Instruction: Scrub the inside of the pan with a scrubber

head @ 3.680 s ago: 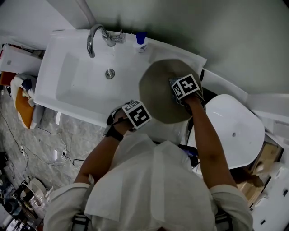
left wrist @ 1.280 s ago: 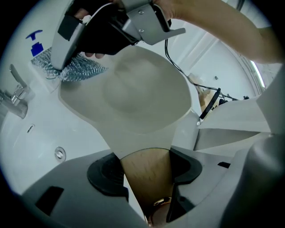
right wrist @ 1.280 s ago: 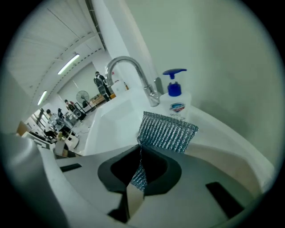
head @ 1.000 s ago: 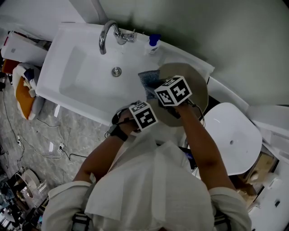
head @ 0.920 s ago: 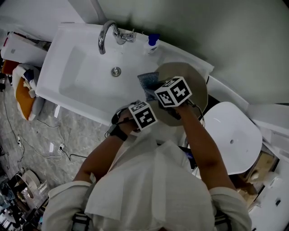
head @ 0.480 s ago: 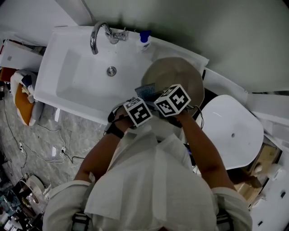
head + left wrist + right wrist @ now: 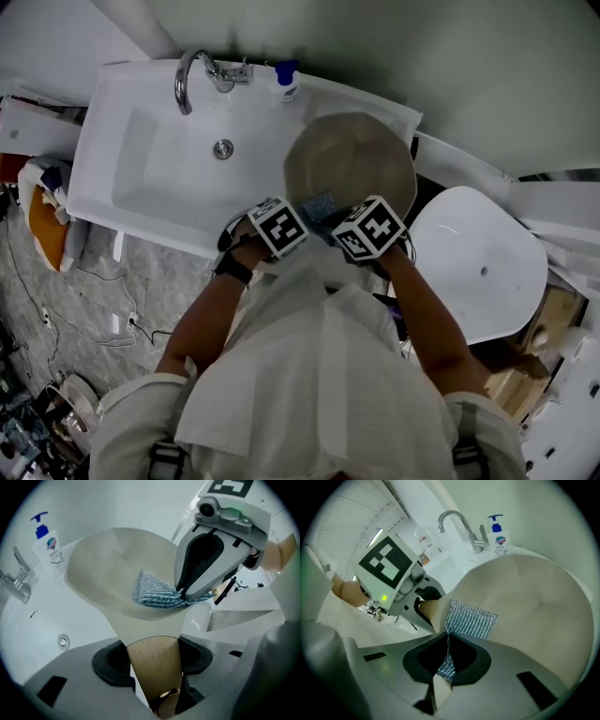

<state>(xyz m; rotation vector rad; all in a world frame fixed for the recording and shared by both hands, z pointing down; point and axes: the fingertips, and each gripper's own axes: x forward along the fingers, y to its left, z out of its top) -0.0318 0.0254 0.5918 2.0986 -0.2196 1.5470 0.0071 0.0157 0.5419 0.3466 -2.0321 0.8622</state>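
The beige pan (image 7: pixel 354 159) rests on the counter to the right of the sink, and its pale handle (image 7: pixel 154 667) runs back between my left gripper's jaws. My left gripper (image 7: pixel 153 649) is shut on that handle at the pan's near-left edge. A blue-grey woven scrubber (image 7: pixel 323 203) lies against the pan's inner wall near the front rim. My right gripper (image 7: pixel 446 654) is shut on the scrubber's tail, and the scrubber (image 7: pixel 471 619) fans out ahead of it over the pan's inside (image 7: pixel 534 597). The two marker cubes sit side by side in the head view.
A white sink (image 7: pixel 141 178) with a chrome tap (image 7: pixel 190 75) lies left of the pan. A soap bottle (image 7: pixel 284 82) stands on the back ledge. A white rounded basin (image 7: pixel 478 262) sits to the right. Bags and cables lie on the floor at left.
My right gripper has dragged the scrubber from the pan's left rim across to the near rim, ending beside my left gripper. The left gripper has kept its hold on the handle.
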